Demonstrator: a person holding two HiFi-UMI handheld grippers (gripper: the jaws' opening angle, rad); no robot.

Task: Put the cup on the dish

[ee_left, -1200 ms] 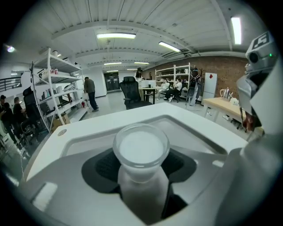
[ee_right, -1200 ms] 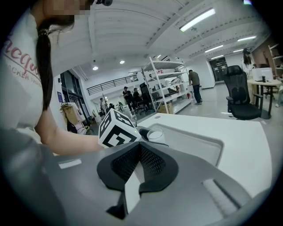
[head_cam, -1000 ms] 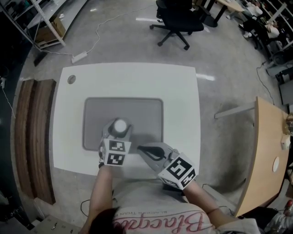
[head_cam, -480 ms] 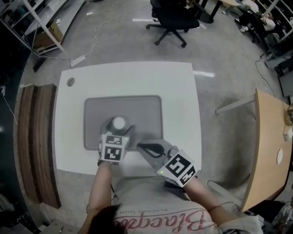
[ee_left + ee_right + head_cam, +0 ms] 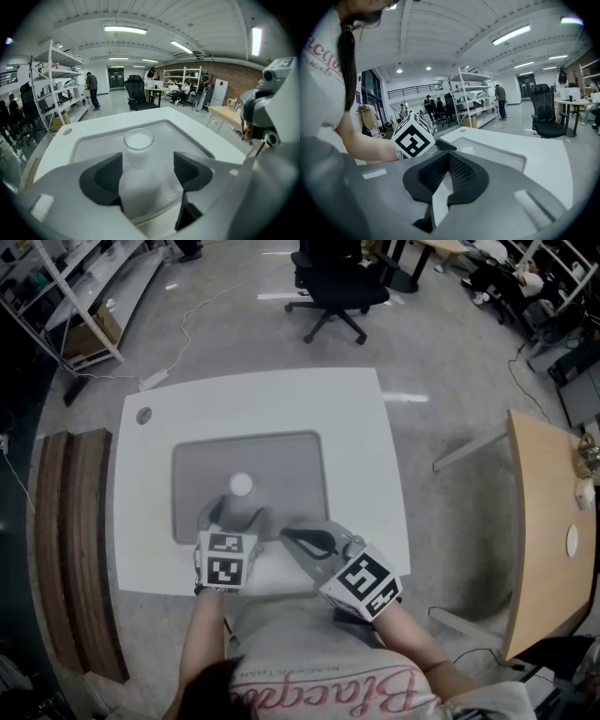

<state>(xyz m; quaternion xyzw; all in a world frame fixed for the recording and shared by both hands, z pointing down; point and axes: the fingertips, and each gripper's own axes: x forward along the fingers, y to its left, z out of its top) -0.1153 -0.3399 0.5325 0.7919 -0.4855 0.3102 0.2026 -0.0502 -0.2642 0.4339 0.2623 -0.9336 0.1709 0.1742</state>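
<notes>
A white table (image 5: pixel 366 427) is seen at the centre of the head view, and a grey rectangular dish (image 5: pixel 281 470) is set in the middle of it. The cup (image 5: pixel 241 487), pale and translucent with a round rim, is stood upright on the dish, towards its lower left part. The left gripper (image 5: pixel 232 517) is held at the dish's lower edge with the cup between its jaws; in the left gripper view the dark pads (image 5: pixel 101 180) are seen apart on either side of the cup's body (image 5: pixel 140 187), and the jaws are closing at this moment, though it cannot be told whether the cup is touched by either pad. The right gripper (image 5: pixel 285 540) is held just to the right of the left one, near the lower edge of the dish and apart from the cup; its jaws are brought together in the right gripper view (image 5: pixel 449 157), with nothing between them. A black office chair (image 5: pixel 333 277) is visible at the top of the head view, and a wooden desk (image 5: pixel 544 521) at the right edge.
</notes>
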